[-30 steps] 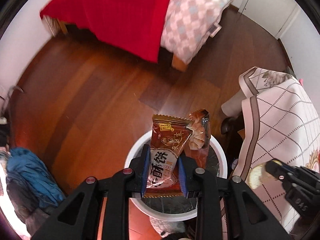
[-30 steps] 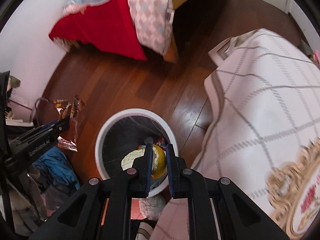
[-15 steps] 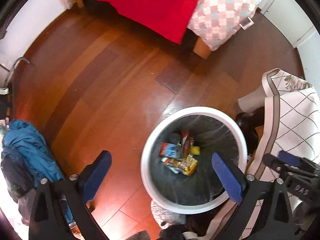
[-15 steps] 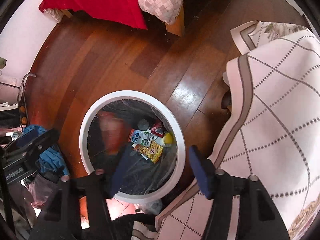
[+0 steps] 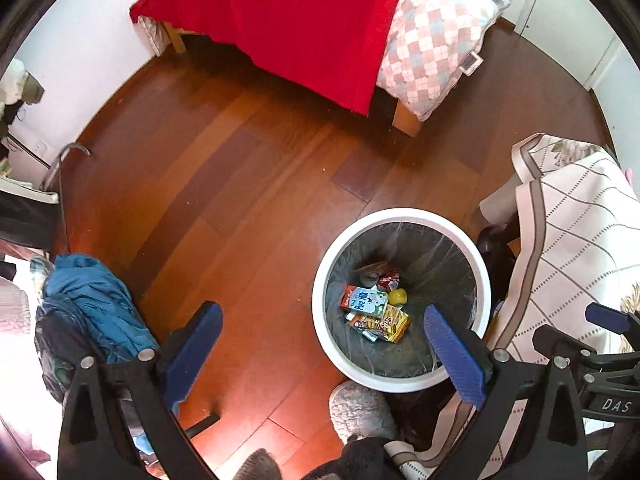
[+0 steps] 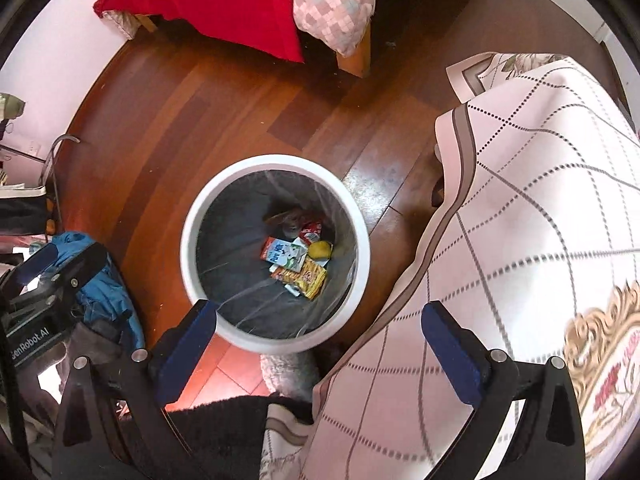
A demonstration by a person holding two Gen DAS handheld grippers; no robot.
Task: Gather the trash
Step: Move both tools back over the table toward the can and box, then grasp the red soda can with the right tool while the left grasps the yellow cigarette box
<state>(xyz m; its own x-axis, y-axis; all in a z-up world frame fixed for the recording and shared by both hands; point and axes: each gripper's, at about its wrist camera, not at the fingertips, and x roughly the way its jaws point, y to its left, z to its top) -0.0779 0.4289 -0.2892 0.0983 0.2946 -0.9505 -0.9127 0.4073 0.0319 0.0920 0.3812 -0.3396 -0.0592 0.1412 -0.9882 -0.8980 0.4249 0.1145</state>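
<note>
A white round trash bin (image 5: pixel 322 328) with a clear liner stands on the wooden floor; it also shows in the right wrist view (image 6: pixel 188 264). Inside lie several wrappers (image 5: pixel 382 322), a milk carton (image 6: pixel 285 255) and a yellow fruit (image 6: pixel 321 249). My left gripper (image 5: pixel 322 336) is open and empty, held above the bin's left rim. My right gripper (image 6: pixel 318 334) is open and empty, above the bin's near rim and the tablecloth edge.
A table with a checked cloth (image 6: pixel 532 216) stands right of the bin. A bed with a red blanket (image 5: pixel 304 20) and a checked quilt (image 5: pixel 432 52) is at the far side. Blue clothing (image 5: pixel 92 304) is piled at the left. A grey slipper (image 5: pixel 360 412) lies by the bin.
A second ago the left gripper held a brown snack packet and the right held a yellow item. Both jaws opened, the items dropped into the bin, and both grippers rose.
</note>
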